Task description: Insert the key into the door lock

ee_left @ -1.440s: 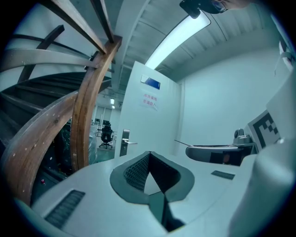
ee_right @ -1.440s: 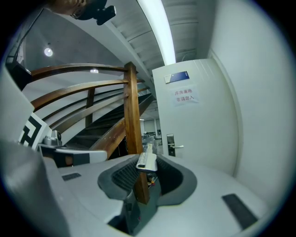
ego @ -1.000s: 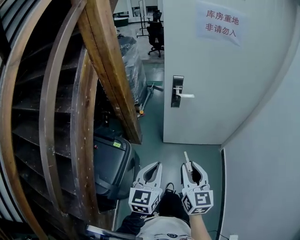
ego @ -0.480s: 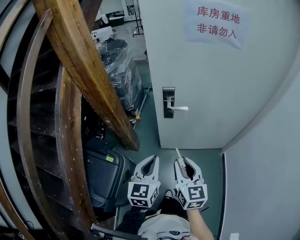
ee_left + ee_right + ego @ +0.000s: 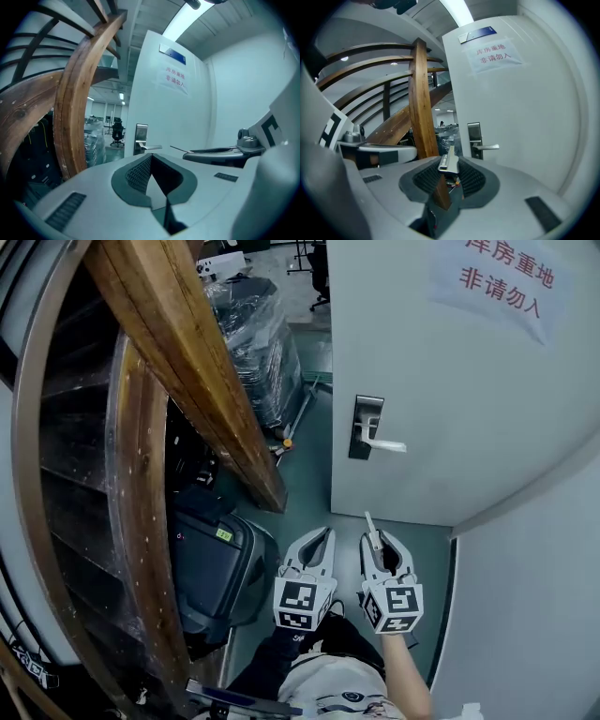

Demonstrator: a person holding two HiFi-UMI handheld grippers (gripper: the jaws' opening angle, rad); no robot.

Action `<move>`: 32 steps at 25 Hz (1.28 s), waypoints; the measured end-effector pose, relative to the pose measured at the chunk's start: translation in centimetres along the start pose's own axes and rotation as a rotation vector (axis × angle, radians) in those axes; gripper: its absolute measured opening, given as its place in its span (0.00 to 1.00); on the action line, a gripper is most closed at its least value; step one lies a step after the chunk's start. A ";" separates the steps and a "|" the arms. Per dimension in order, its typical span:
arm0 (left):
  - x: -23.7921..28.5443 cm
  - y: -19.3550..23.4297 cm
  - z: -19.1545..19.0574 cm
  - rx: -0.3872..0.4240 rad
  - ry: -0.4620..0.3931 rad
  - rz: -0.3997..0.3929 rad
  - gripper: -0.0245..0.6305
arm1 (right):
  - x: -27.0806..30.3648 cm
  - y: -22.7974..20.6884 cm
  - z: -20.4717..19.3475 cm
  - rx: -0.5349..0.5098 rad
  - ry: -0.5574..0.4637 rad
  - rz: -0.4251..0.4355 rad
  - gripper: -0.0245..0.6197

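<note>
I see two grippers closest to me, side by side, near each other but apart. My left gripper is clenched on nothing, its tips meeting. My right gripper grasps the one key, pinched between its pads. The blade sticks out past the fingertips. Its long axis runs along the jaws and points ahead at the door, leaning slightly left in the head view.

My open lane is a strip of green floor. A black case bounds it on the left, its rounded edge near my left gripper. A pale wall bounds it on the right, its edge just beside my right gripper.

Further on, one wooden stair beam slants down and ends near the door's left edge.

On the single door I count one dark lock plate close to that edge. It carries one lever handle pointing right. I cannot make out the keyhole. One paper sign with red characters hangs higher up.

Past the door's edge stands one plastic-wrapped stack.
</note>
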State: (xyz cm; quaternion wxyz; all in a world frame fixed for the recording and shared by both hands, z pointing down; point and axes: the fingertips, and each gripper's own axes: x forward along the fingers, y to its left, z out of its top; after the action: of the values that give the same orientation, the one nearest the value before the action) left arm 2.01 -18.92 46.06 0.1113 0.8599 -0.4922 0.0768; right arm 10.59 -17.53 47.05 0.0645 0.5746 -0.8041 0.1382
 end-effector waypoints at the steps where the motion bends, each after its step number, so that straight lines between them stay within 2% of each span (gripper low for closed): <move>1: 0.3 0.4 -0.2 -0.001 0.004 0.000 0.04 | 0.6 0.1 0.0 0.001 0.003 0.000 0.22; 8: 2.9 3.7 -1.9 0.016 0.031 -0.016 0.04 | 4.9 0.1 -0.2 -0.043 0.013 -0.038 0.22; 13: 5.0 5.9 -4.1 0.017 0.030 -0.014 0.04 | 9.4 -2.1 -2.8 -0.071 0.034 -0.073 0.22; 23: 7.1 9.4 -11.9 0.017 0.032 0.011 0.04 | 18.3 -7.5 -7.3 -0.115 0.007 -0.145 0.22; 32: 9.1 10.7 -13.8 0.015 0.017 0.020 0.04 | 22.7 -10.6 -8.0 -0.162 0.005 -0.172 0.22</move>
State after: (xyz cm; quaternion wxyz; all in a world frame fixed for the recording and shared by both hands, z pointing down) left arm -2.91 -28.02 62.85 0.1083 0.8551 -0.4992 0.0887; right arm 12.58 -38.96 62.19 0.1244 0.6341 -0.7602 0.0679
